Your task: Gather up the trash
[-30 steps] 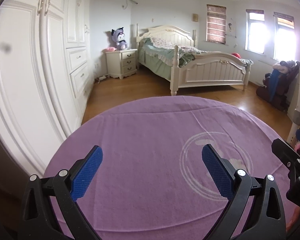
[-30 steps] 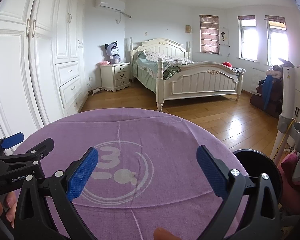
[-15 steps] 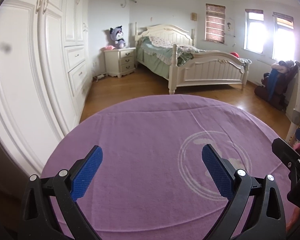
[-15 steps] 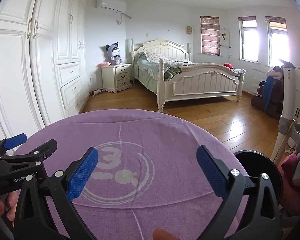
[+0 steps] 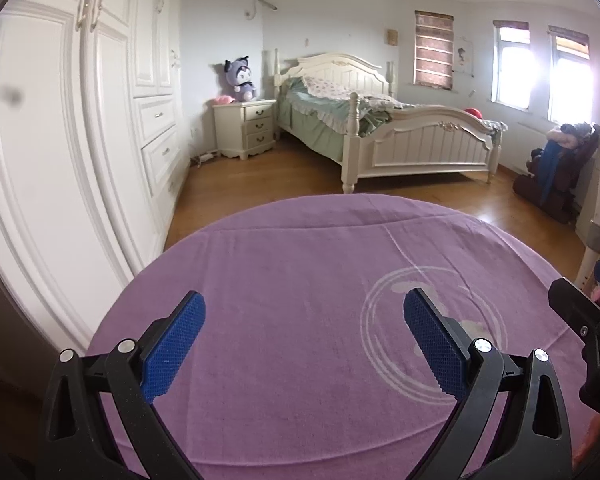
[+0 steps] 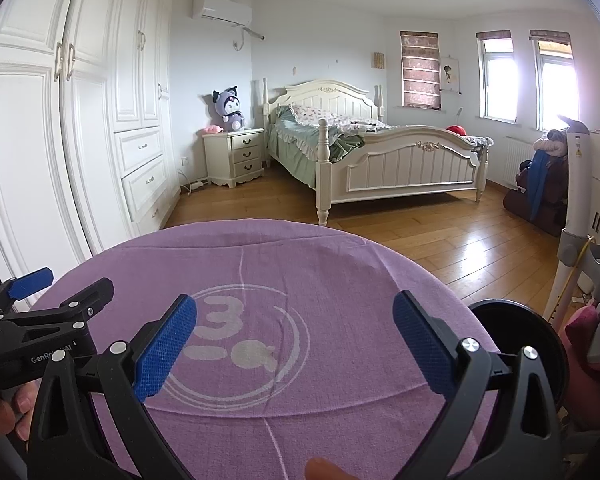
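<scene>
My left gripper (image 5: pixel 304 332) is open and empty above a round table with a purple cloth (image 5: pixel 300 264). My right gripper (image 6: pixel 294 332) is open and empty above the same cloth (image 6: pixel 320 280), over its white printed circle with a "3" (image 6: pixel 236 344). The left gripper also shows at the left edge of the right wrist view (image 6: pixel 40 312), and the right gripper at the right edge of the left wrist view (image 5: pixel 580 312). A black round bin (image 6: pixel 516 344) stands just right of the table. I see no trash on the cloth in either view.
A white wardrobe (image 5: pixel 60 140) runs along the left. A white bed (image 6: pixel 380 160), a nightstand (image 6: pixel 236 156) with a plush toy (image 6: pixel 228 110), wooden floor (image 6: pixel 440 240), a chair with clothes (image 6: pixel 540 184) and a white appliance (image 6: pixel 576 208) at the right.
Both views have shifted slightly; the room sits a little higher and nearer in frame. Both grippers stay open and empty.
</scene>
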A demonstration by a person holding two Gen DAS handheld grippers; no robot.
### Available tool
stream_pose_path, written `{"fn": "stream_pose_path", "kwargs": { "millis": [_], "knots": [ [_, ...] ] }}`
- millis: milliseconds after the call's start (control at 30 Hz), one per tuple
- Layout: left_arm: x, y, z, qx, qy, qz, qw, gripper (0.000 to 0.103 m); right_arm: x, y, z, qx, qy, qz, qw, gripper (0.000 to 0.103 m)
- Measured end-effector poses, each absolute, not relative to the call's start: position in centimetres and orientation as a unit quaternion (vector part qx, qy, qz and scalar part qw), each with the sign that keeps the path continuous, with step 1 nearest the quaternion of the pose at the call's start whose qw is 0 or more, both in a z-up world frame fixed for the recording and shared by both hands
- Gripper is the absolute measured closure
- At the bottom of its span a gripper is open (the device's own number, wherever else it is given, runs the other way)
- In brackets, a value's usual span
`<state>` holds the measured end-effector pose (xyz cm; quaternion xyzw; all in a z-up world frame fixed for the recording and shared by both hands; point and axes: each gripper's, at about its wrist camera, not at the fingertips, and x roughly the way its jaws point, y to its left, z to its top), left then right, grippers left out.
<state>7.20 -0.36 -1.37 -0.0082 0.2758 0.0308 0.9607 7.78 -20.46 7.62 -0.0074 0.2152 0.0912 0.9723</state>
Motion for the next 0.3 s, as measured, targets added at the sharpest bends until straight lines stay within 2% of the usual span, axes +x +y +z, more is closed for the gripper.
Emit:
{"fn": "stream_pose_path", "kwargs": {
  "millis": [300],
  "knots": [
    [7.64, -0.08, -1.74, -0.018, 0.287, 0.025, 0.957, 0.005, 8.1, -20.38, 7.61, -0.004, 0.22, 0.093, 0.971, 0.006]
  ]
}}
